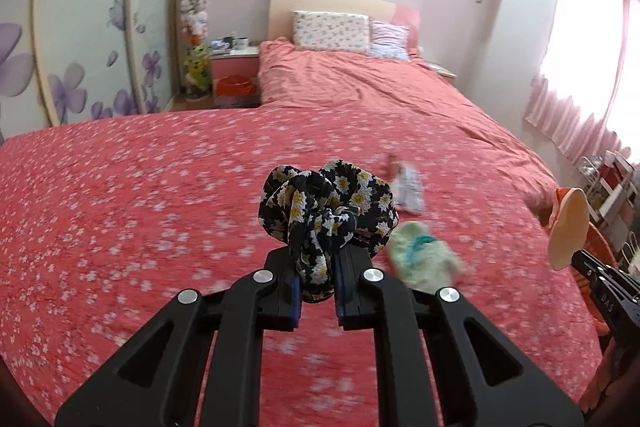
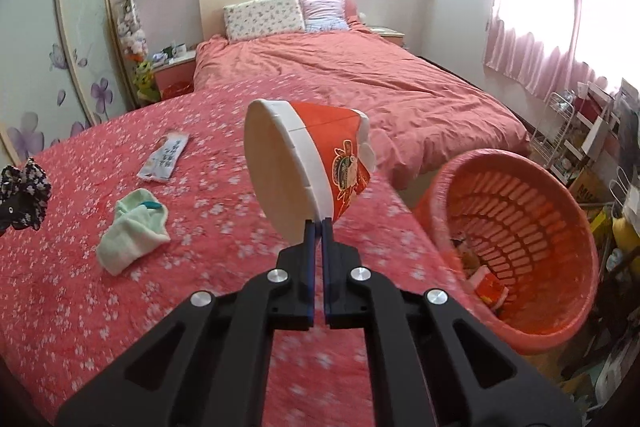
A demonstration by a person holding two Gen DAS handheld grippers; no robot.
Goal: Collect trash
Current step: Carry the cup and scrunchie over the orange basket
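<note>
A: We have the noodle cup pinched by its rim in the right gripper, jaws clamped tight, just left of the orange basket.

B: Then we carry it over the basket's mouth before letting go, keeping it tilted inward.

A: Our left gripper is closed on the floral scrunchie. The wrapper and green sock lie on the bedspread, farther left of the basket.
</note>
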